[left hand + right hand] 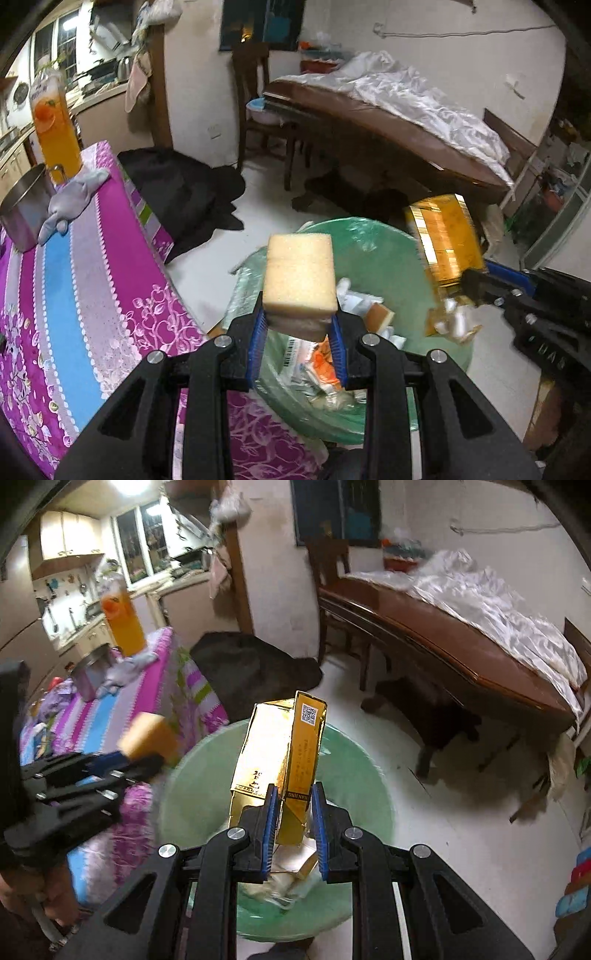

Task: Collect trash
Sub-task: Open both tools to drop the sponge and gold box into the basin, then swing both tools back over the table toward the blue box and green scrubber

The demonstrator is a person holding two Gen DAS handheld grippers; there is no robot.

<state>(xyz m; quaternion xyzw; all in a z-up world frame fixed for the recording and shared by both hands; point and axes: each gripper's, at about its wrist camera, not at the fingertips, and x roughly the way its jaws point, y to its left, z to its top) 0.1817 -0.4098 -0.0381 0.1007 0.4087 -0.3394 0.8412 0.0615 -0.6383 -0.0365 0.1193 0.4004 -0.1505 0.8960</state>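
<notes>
Pinching a yellow sponge [300,275] between its blue pads, the left gripper [298,334] holds it above the green-lined trash bin [388,258], over the side of the bin nearest the surface draped in a purple flowered cloth [74,266]. The jaws press on the sponge's lower end, so most of the block sticks out beyond them.

The right gripper [293,825] has its jaws closed on a gold carton [284,753], crumpled and partly torn open, with a QR code on its narrow side. The carton stands upright over the middle of the bin [354,760]. From the left wrist view this carton [445,240] appears blurred over the bin's far right rim, with the right gripper [471,288] gripping its lower end.

Inside the bin lie scraps of paper and wrappers [317,365], white and orange among them.

Away from the bin, at the far end of the surface, stand a tall bottle of orange drink [55,125], a steel pot [24,210] and a grey cloth [70,203] just beside the pot. Beyond the bin on the floor is a dark heap of fabric [184,195], and further back a brown wooden table [369,129] with white plastic sheeting [424,96] on it.
</notes>
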